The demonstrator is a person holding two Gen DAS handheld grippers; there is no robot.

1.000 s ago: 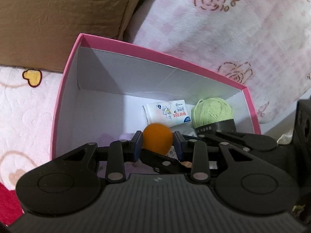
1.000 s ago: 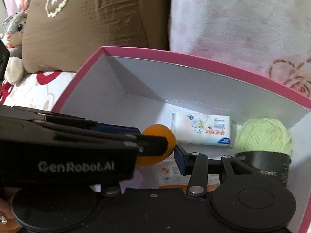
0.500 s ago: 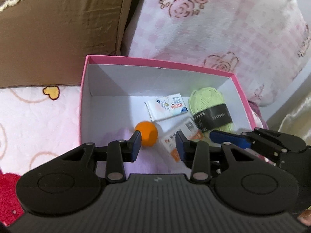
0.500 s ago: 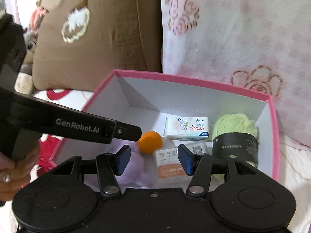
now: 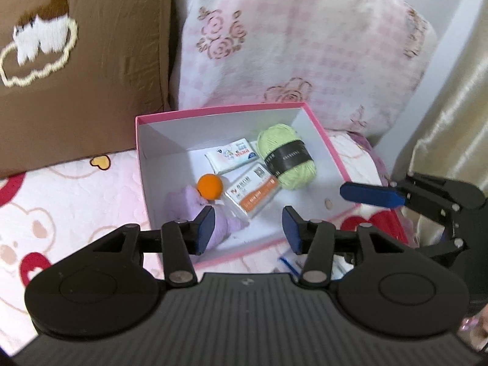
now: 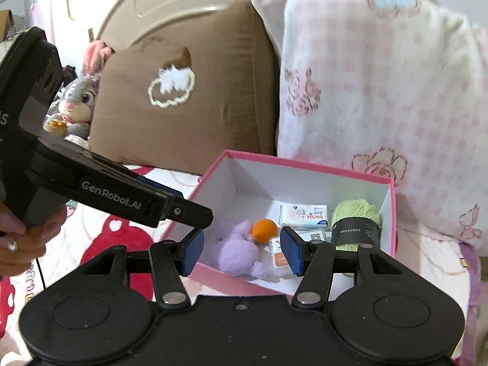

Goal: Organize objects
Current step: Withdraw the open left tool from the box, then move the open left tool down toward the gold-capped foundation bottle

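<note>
Left wrist view is showing the box [image 5: 331, 152] holding the ball [image 5: 209, 186], yarn [image 5: 285, 156], tissue pack [image 5: 231, 155], a carton [image 5: 253, 193] and a purple plush [image 5: 189, 207]. Both grippers are hanging above it with nothing between the pads, the left gripper [image 5: 245, 227] and right gripper [image 6: 242, 251] having just been opening. Sorting is looking nearly done; a packet [image 5: 288, 262] is lying outside, just beside the near wall.

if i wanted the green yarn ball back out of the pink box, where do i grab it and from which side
Grip the green yarn ball across its black paper band, coming straight down from above. It lies on its side in the pink box's far right corner, wall close beside it, so a side approach looks blocked. The band is its firmest, narrowest part.
</note>
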